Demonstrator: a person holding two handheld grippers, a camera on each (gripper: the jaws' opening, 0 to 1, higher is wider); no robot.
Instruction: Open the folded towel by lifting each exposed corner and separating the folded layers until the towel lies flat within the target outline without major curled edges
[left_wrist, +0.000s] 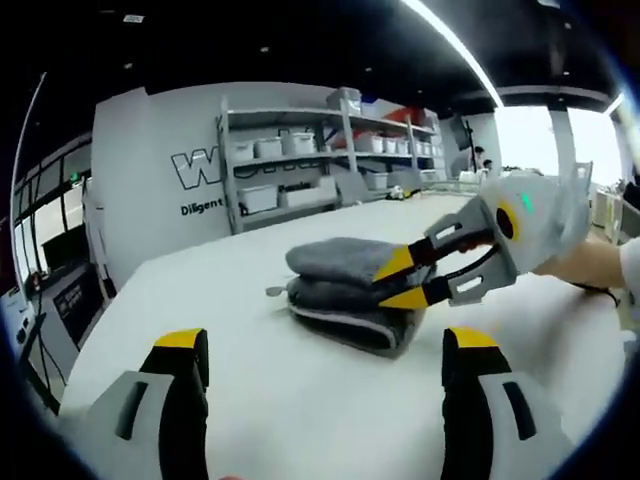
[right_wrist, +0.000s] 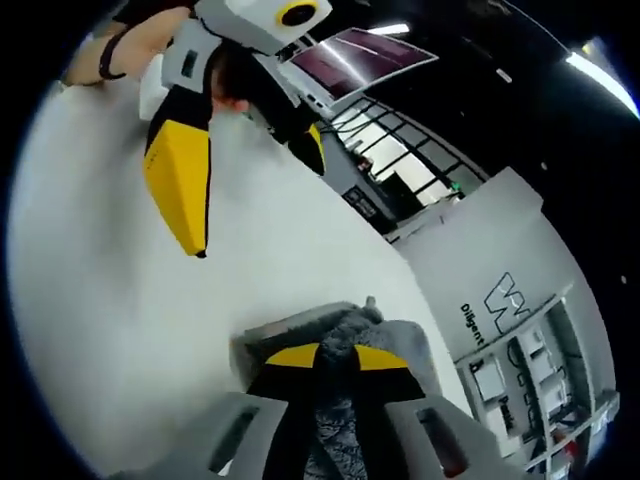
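Observation:
A grey folded towel (left_wrist: 335, 262) lies in a thick stack on the white table (left_wrist: 250, 400). My right gripper (left_wrist: 388, 282) reaches in from the right, its yellow tips pinching an upper layer at the stack's right end. In the right gripper view the same gripper (right_wrist: 337, 356) stands nearly closed with towel (right_wrist: 335, 325) fabric between its tips. My left gripper (left_wrist: 327, 340) is open wide just in front of the towel, holding nothing. It hangs above the table at the top of the right gripper view as the left gripper (right_wrist: 255, 205), apart from the towel.
Metal shelves (left_wrist: 300, 150) with white bins line the wall behind the table. A person's hand (left_wrist: 590, 265) holds the right gripper at the right edge. Bare table surface (right_wrist: 120, 330) spreads around the towel on all sides.

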